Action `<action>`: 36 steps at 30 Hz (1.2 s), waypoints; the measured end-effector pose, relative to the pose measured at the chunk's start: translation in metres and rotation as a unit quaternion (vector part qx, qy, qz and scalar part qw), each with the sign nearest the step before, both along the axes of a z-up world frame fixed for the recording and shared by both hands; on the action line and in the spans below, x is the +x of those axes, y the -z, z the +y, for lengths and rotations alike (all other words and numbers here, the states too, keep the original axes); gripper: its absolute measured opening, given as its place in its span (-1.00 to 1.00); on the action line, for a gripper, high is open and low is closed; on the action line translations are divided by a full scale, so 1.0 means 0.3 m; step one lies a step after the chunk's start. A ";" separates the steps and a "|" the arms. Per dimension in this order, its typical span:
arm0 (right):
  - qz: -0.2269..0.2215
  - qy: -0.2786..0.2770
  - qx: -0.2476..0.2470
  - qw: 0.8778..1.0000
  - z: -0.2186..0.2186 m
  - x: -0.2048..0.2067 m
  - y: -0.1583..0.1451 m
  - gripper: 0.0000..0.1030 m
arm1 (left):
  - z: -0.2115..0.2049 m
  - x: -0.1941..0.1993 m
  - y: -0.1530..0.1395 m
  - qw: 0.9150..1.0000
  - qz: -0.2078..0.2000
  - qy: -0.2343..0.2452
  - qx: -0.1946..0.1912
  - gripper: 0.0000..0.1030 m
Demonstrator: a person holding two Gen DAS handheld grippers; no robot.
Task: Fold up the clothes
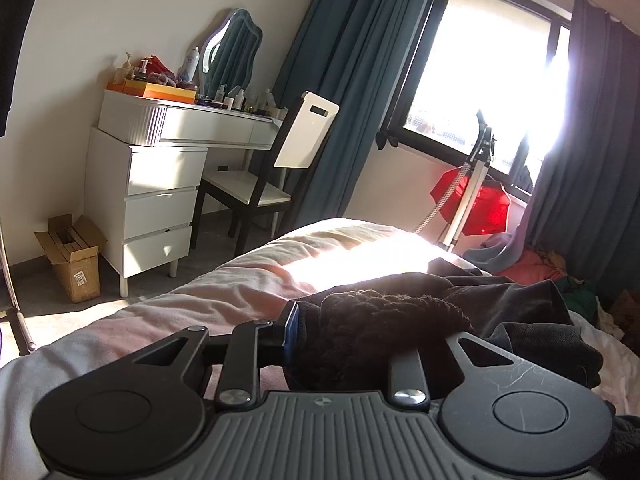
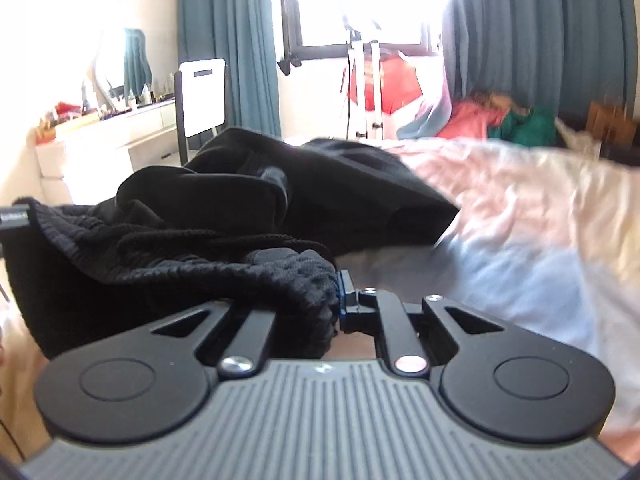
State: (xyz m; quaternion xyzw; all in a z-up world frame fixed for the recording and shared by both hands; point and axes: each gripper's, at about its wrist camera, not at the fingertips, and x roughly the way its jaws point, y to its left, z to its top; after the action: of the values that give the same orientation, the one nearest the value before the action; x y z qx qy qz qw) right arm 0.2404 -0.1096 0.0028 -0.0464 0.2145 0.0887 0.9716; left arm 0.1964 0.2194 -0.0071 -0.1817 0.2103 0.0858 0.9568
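Note:
A black knit garment [image 1: 384, 316] lies bunched on the bed. In the left wrist view my left gripper [image 1: 320, 328] is shut on its knit edge; the cloth drapes over and hides the right finger. In the right wrist view my right gripper [image 2: 332, 296] is shut on another part of the black knit garment [image 2: 240, 216], which covers the left finger and stretches away to the left. Both grippers hold the cloth just above the pale pink bedsheet [image 2: 520, 220].
A white dresser [image 1: 160, 160] with a mirror and bottles and a chair [image 1: 272, 168] stand left of the bed. A cardboard box [image 1: 72, 256] sits on the floor. A red steamer stand [image 1: 472, 196] is by the window. Coloured clothes [image 2: 500, 120] pile at the far right.

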 end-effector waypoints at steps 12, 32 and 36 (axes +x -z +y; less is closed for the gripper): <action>0.080 0.027 0.007 0.996 -0.205 -0.194 0.019 -0.76 | -0.145 -0.115 0.070 0.977 0.133 0.128 0.103 -0.41; 0.134 0.063 0.217 0.965 -0.343 -0.203 0.198 -0.67 | -0.491 -0.202 0.151 0.781 0.145 0.281 0.539 0.66; 0.135 0.062 0.227 0.963 -0.356 -0.204 0.199 -0.60 | -0.510 -0.153 0.235 0.749 0.132 0.260 0.595 0.66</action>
State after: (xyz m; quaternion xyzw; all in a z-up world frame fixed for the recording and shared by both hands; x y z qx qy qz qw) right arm 0.1792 -0.2165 -0.0569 0.2009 0.3201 0.0796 0.9224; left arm 0.1505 0.0665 -0.0776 0.4989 0.2799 -0.0357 0.8194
